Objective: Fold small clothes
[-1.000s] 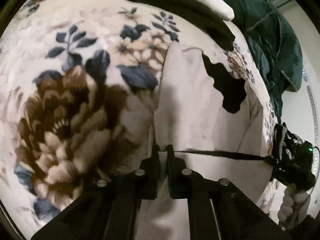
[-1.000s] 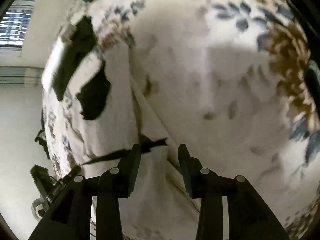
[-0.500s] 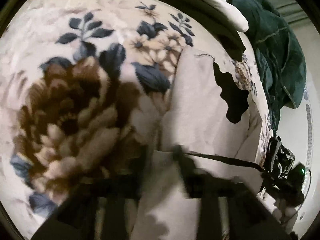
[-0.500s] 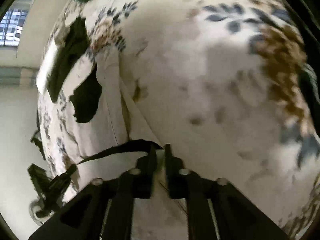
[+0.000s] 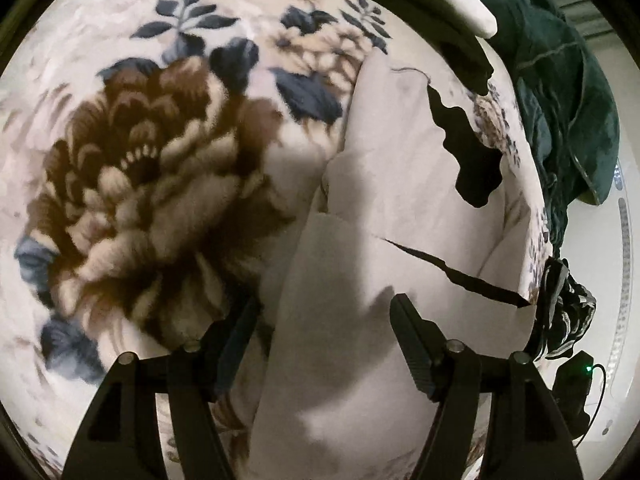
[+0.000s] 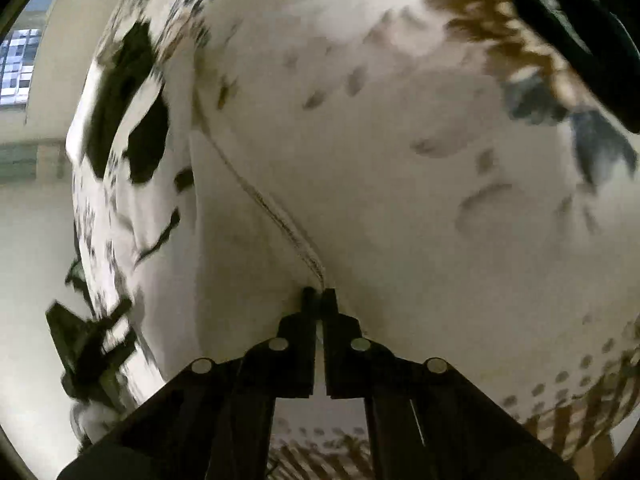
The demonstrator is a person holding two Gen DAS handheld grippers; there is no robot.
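A pale beige small garment (image 5: 384, 184) with a black wavy patch (image 5: 472, 160) lies on the floral blanket (image 5: 140, 184). A fold of it lies over itself with a thin dark strap (image 5: 460, 276) along the edge. My left gripper (image 5: 324, 316) is open, its fingers standing apart just above the near end of the garment. My right gripper (image 6: 319, 295) is shut on a seamed edge of the garment (image 6: 256, 200), which shows in the right wrist view, motion-blurred.
A dark green garment (image 5: 560, 92) is heaped at the far right of the bed. A folded black and white piece (image 5: 452, 8) lies behind the beige garment. The right gripper's body (image 5: 568, 320) shows at the bed's right edge.
My left gripper has opened and let go of the garment edge. My right gripper has closed on the garment's seamed edge and moved over the blanket.
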